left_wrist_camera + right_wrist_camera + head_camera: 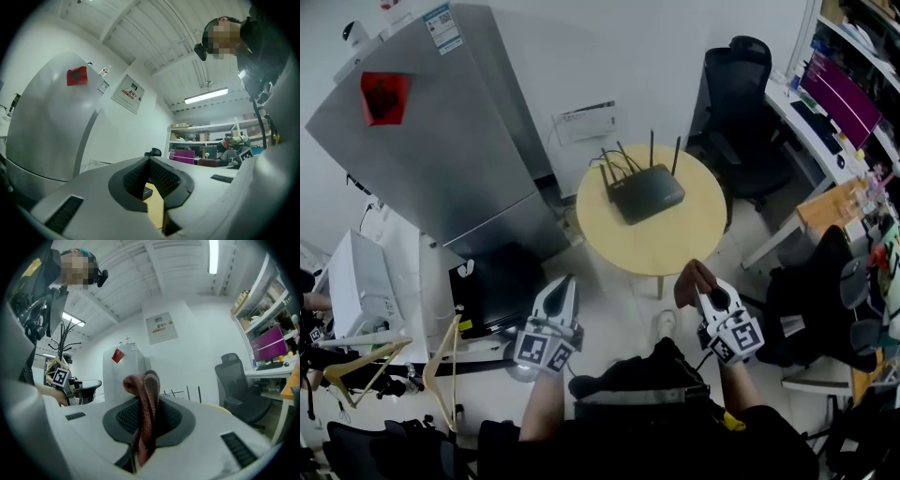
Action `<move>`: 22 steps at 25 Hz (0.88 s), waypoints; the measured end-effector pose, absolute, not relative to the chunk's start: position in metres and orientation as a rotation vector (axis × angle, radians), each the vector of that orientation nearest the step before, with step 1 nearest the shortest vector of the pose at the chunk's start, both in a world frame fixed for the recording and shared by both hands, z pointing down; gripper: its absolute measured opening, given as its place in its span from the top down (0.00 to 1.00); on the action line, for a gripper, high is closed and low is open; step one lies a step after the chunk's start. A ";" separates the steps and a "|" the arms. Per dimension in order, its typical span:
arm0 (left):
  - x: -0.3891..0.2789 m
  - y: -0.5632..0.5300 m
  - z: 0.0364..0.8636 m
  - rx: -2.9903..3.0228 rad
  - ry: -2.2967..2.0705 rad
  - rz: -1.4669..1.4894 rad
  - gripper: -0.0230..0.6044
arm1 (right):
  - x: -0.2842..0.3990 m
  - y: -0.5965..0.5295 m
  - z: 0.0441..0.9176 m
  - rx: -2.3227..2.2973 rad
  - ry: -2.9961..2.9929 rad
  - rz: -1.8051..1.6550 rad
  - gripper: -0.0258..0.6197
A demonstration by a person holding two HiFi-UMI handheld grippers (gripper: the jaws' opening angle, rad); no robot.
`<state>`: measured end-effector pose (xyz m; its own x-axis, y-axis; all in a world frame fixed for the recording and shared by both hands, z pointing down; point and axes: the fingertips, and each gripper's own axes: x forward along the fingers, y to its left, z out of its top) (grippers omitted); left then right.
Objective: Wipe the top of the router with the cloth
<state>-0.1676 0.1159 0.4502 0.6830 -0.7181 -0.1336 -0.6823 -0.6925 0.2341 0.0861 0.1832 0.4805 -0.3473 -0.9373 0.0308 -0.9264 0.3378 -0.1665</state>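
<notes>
The black router (645,192), antennas up, sits on the far half of a round yellow table (675,239). My right gripper (700,284) hangs just off the table's near edge, shut on a reddish-brown cloth (691,278). In the right gripper view the cloth (144,399) loops up out of the shut gripper (143,427), with the router's antennas (188,393) behind it. My left gripper (564,284) is held left of the table, shut and empty. In the left gripper view a slit below the gripper (151,164) shows a sliver of table (157,211) and router (146,191).
A tall grey fridge (422,141) stands left of the table, with a black box (497,291) at its foot. A black office chair (741,94) and a desk with a monitor (839,98) are at the right. Wooden hangers (441,366) lie near left.
</notes>
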 end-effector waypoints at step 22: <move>-0.026 -0.026 0.438 2.628 -1.465 -0.323 0.96 | 0.253 -0.015 0.465 -1.485 2.587 -0.228 0.87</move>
<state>-0.0262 -0.0259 0.4377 0.5099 -0.8504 -0.1294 -0.8259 -0.5261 0.2029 0.2525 -0.0148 0.4654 -0.4988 -0.8650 -0.0539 -0.8422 0.4985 -0.2056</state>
